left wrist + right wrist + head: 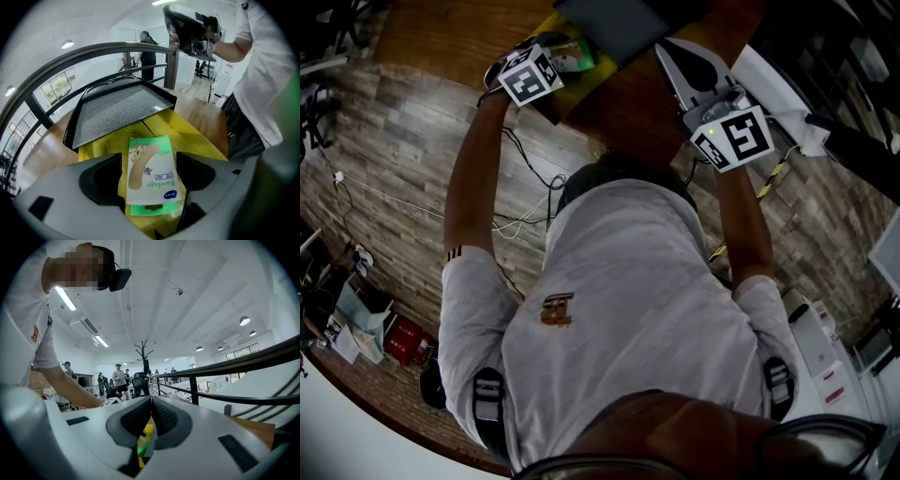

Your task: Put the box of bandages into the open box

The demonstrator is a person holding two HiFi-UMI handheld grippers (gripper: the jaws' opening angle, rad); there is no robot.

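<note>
Both arms are stretched forward over the table (pixel 623 108), elbows nearly straight, forearms bare, with a white T-shirt sleeve on each. The left gripper (pixel 152 159) is at the table's near edge with its marker cube facing up, angled down into the open box (pixel 190 136). Its jaws are set narrow on the bandage box (pixel 151 171), with a dark pad against each long side. The bandage box is held flat, printed face up and hang-tab end toward the camera. It sits over the yellow inside of the open box, just in front of the raised dark grey lid (pixel 117 108). I can't tell whether it touches the yellow floor. In the head view the bandage box shows as a green-white patch just beyond the left cube, at the yellow box's near rim. The right gripper (pixel 151 401) is off to the right of the open box, further along the near edge and well apart from the left one. Its jaws are closed pad to pad with nothing between them. A sliver of yellow and green shows below, through the gap behind the pads. In the left gripper view it is held high, above lid level, with the forearm angled up. A dark metal railing (pixel 93 51) runs behind the table.
</note>
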